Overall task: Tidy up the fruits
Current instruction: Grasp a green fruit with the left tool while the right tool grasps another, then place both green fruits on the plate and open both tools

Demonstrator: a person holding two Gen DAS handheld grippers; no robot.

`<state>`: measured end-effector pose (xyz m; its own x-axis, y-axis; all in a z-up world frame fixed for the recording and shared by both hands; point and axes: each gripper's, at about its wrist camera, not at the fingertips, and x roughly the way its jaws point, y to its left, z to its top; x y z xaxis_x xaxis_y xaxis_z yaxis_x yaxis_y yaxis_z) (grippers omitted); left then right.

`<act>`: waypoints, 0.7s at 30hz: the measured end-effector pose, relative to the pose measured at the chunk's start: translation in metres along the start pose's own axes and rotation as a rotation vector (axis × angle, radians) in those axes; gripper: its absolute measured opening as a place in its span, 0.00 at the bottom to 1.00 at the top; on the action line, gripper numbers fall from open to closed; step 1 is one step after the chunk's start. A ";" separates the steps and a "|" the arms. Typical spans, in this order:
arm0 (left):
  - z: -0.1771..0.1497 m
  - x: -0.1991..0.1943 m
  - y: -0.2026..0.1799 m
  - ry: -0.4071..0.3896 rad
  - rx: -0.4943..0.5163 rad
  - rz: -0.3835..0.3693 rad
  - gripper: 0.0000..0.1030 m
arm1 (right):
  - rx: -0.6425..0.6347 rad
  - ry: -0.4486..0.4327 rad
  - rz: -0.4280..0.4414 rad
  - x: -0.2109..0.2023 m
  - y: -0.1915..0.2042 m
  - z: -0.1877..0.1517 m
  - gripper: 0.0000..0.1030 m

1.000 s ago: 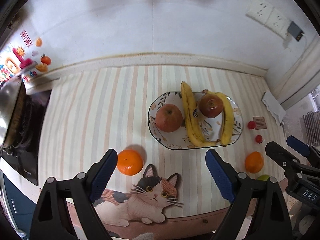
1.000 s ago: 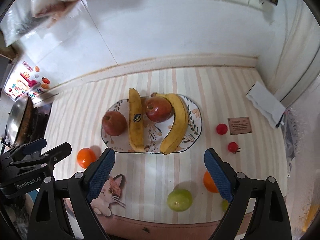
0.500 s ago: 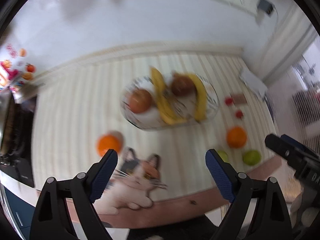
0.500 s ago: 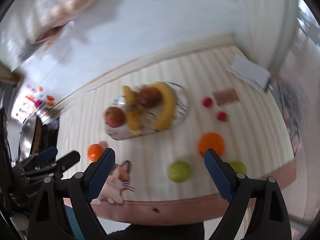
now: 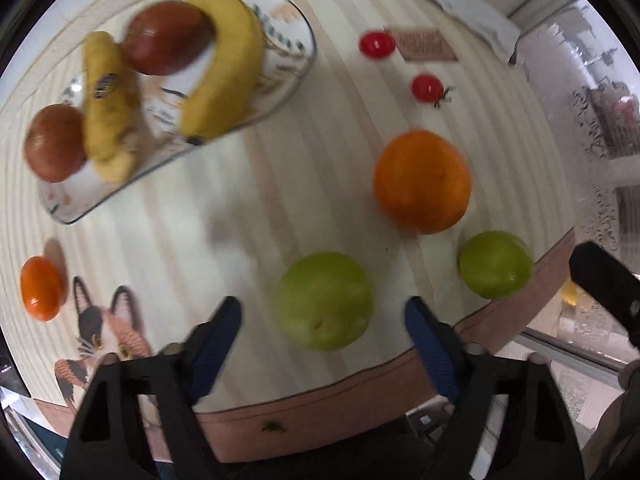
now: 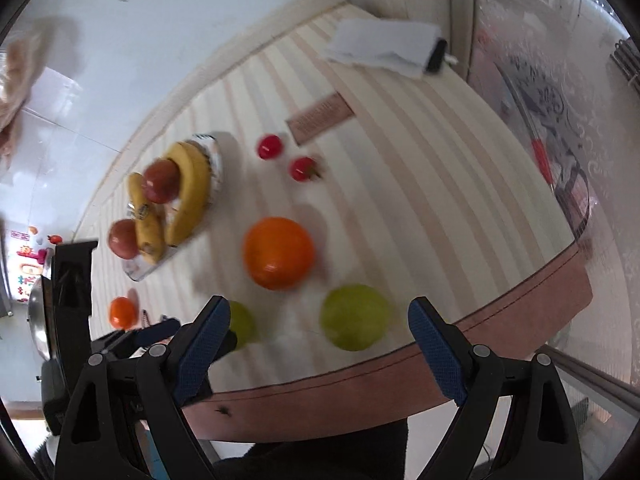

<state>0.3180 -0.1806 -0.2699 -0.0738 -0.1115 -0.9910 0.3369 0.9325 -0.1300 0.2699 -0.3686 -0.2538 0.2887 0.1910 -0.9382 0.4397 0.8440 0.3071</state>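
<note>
Left gripper [image 5: 322, 322] is pointed down over the near edge of the striped tabletop [image 5: 248, 200]; its jaws are closing, with a green fruit [image 5: 325, 300] between the blue pads [image 5: 216, 344], pads not yet touching it, nothing gripped. A second green fruit [image 5: 495, 264] lies to the right near the tabletop edge, apart from the first. An orange [image 5: 422, 181] sits just behind the two. Two small red fruits [image 5: 426, 87] lie farther back beside a brown card [image 5: 426, 45]. A plate [image 5: 288, 60] at upper left holds two bananas [image 5: 226, 68] and two apples [image 5: 164, 38]. A mandarin [image 5: 41, 294] lies at far left, beside a cat print [image 5: 106, 332]. The picture is motion-blurred.

Right gripper [image 6: 316, 340] is held wide open, nothing between the jaws; one green fruit [image 6: 355, 322] is seen in the gap, below and ahead, untouched. The other green fruit [image 6: 240, 324] is partly hidden behind the left finger [image 6: 202, 346]. The orange [image 6: 279, 253] is just behind, the plate [image 6: 214, 160] farther back left. Folded paper [image 6: 380, 46] lies at the far corner.
</note>
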 end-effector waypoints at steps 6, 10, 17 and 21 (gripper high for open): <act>0.003 0.013 -0.004 -0.015 0.012 0.060 0.52 | 0.012 0.093 0.011 0.047 -0.015 -0.007 0.77; -0.007 0.007 0.016 -0.019 -0.011 0.089 0.52 | 0.012 0.116 0.029 0.067 -0.015 -0.013 0.59; -0.015 0.008 0.066 -0.006 -0.124 0.059 0.52 | -0.045 0.082 0.003 0.079 -0.010 -0.012 0.56; -0.008 0.004 0.070 -0.025 -0.120 0.080 0.52 | -0.069 0.084 -0.009 0.080 -0.005 -0.011 0.56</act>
<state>0.3342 -0.1131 -0.2825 -0.0275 -0.0426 -0.9987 0.2261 0.9729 -0.0477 0.2819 -0.3517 -0.3322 0.2116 0.2217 -0.9519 0.3819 0.8778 0.2893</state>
